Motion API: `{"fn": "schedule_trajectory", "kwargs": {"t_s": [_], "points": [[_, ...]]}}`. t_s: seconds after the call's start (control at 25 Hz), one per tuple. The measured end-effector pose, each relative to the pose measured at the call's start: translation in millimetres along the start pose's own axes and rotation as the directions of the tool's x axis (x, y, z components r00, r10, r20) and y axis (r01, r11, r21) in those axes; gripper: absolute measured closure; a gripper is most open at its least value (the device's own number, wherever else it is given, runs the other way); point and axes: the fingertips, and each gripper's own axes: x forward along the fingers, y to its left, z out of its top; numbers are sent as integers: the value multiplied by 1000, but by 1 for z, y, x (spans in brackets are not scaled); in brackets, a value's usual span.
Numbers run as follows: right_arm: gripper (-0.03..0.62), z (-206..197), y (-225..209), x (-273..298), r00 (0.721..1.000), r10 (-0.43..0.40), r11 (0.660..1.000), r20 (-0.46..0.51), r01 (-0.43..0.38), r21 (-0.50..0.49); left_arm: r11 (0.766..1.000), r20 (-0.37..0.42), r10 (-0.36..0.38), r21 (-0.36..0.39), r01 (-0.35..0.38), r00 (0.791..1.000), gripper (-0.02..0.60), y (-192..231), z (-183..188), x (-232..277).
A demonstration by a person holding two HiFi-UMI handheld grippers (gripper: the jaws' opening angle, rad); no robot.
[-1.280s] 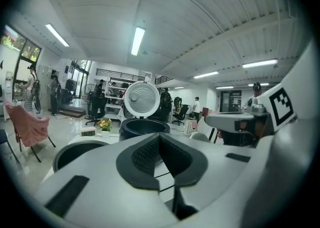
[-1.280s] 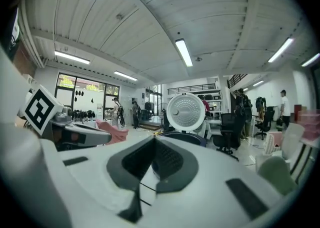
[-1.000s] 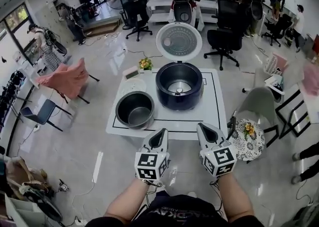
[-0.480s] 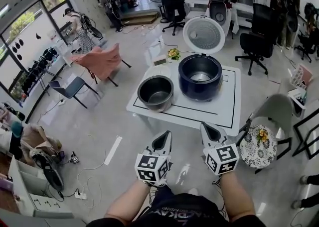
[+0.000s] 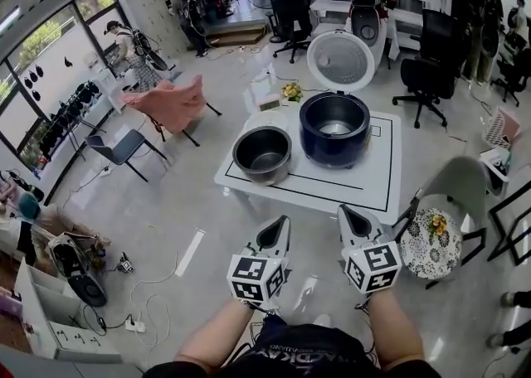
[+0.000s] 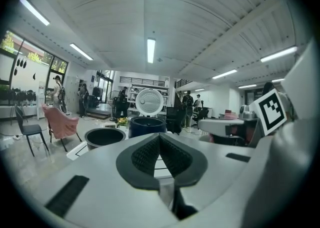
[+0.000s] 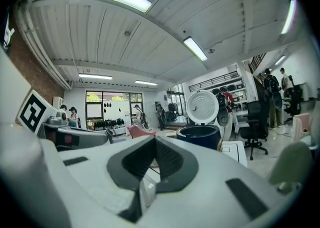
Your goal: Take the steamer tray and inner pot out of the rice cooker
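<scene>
At six o'clock in the head view, both forearms reach forward side by side, roughly level. The left gripper and the right gripper each have their jaws pressed together on nothing, and each carries a cube of black-and-white square markers. Farther off, toward twelve o'clock, the dark round inner pot stands upright on the white table. It is just beside the navy rice cooker, at the cooker's eight o'clock. The cooker's white lid stands open.

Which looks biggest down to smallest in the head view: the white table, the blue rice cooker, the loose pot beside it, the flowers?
1. white table
2. rice cooker, open lid included
3. pot, close to the cooker's body alone
4. flowers
All sit on that table, so nearness hardly matters.
</scene>
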Motion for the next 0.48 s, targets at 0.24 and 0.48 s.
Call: {"fn": "schedule_trajectory", "kwargs": {"t_s": [0.24, 0.48], "points": [[594, -7, -2, -3, 1000, -15, 1000, -20, 15, -6, 1000, 0, -25, -14, 25, 1000, 578, -5, -4, 6], [594, -10, -6, -6, 999, -31, 1000, -33, 31, -4, 999, 7, -37, -23, 38, 999, 578, -7, -3, 8]]}}
